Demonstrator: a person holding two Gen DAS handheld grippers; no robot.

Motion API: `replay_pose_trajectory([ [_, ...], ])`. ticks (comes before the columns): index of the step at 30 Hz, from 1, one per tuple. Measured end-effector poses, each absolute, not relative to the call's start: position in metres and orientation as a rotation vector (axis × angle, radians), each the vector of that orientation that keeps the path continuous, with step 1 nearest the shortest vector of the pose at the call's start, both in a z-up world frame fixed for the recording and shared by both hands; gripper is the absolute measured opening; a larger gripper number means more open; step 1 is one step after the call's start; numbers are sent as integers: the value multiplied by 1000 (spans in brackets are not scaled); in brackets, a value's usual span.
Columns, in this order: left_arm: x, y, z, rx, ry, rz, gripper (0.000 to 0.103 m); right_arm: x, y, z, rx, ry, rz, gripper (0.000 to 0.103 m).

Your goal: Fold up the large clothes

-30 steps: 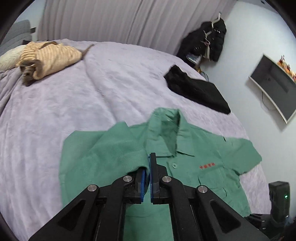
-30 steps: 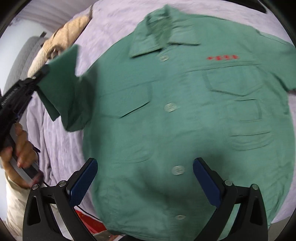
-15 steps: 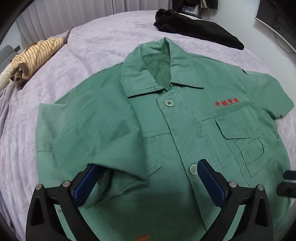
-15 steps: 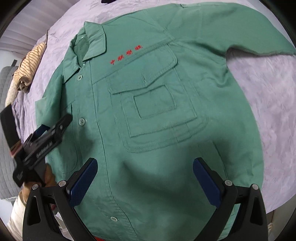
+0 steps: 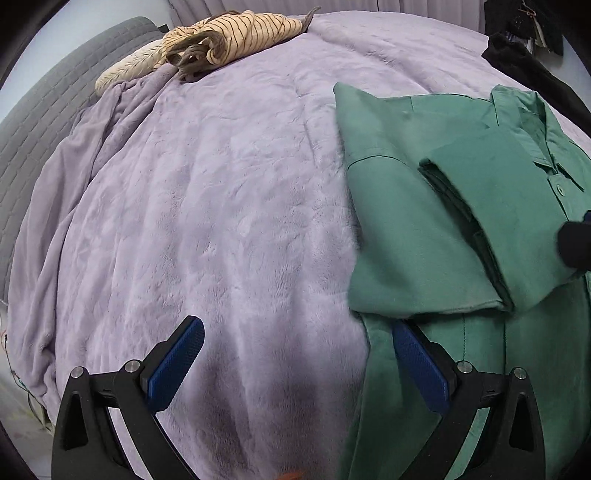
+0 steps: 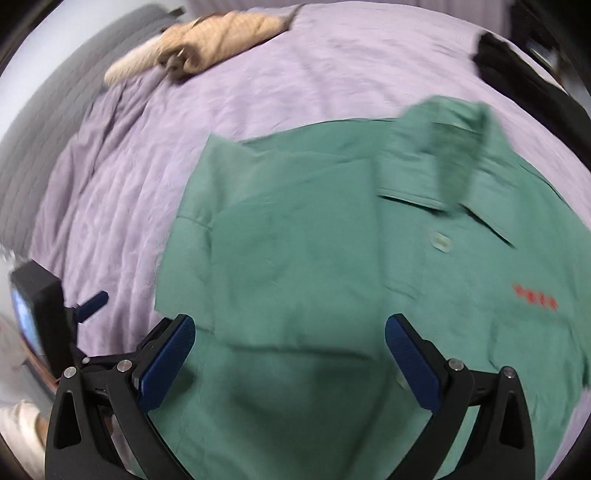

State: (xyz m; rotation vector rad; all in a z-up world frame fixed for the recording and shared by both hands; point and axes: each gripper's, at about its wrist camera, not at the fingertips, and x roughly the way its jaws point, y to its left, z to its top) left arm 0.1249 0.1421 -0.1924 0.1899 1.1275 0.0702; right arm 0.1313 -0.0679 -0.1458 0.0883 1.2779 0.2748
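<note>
Across the bed (image 5: pixel 229 206), a lilac plush blanket covers nearly the whole surface, wrinkled toward the far left edge beside the grey quilted headboard (image 5: pixel 33 122). Green work shirt (image 6: pixel 351 266): laid front-up on the right half of the bed, collar toward the far edge, buttons fastened, red embroidered characters on one chest panel; the sleeve on its blanket-facing side is folded inward over the front, with the cuff lying across the chest just below the collar. Black garment (image 5: pixel 524 70): spread near the far right corner, apart from the shirt. Striped beige garment (image 5: pixel 236 33): bundled at the far edge, touching a pale pillow (image 5: pixel 125 70) by the headboard. Left gripper (image 5: pixel 295 354): jaws wide apart with nothing between the blue pads, having just been opening; it hangs over the near edge, one finger above bare blanket, the other above the shirt's side hem. Right gripper (image 6: pixel 290 358): jaws likewise wide and empty, poised above the lower front of the shirt; this view is motion-blurred. In the right wrist view, the left gripper's dark body and one blue finger show at the lower left.
</note>
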Motion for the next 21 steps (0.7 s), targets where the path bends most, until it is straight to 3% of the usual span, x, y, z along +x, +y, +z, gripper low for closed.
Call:
replay_pose_trajectory([
  [3, 133, 148, -204, 168, 1139, 97, 103, 148, -37, -173, -24, 1303, 266, 102],
  [4, 136, 151, -205, 144, 1143, 108, 103, 152, -31, -186, -103, 1333, 226, 94],
  [5, 140, 153, -204, 137, 1146, 119, 103, 153, -29, -193, -137, 1356, 216, 77],
  [6, 143, 153, -204, 138, 1146, 130, 103, 153, -34, -194, -109, 1361, 239, 38],
  [7, 144, 153, -204, 140, 1142, 135, 103, 153, -43, -187, -78, 1347, 227, 21],
  [8, 146, 154, -203, 143, 1141, 137, 103, 153, -57, -176, -30, 1321, 210, 15],
  [14, 153, 157, -204, 164, 1138, 129, 103, 137, -201, -123, 298, 1157, 4, 15],
  [18, 153, 144, -205, 210, 1133, 94, 103, 122, -284, -166, 603, 1206, -72, 15],
  [20, 153, 143, -204, 231, 1136, 94, 103, 110, -304, -194, 774, 1236, -57, 19],
  [21, 152, 146, -202, 229, 1151, 84, 103, 105, -310, -203, 829, 1244, -75, 28],
])
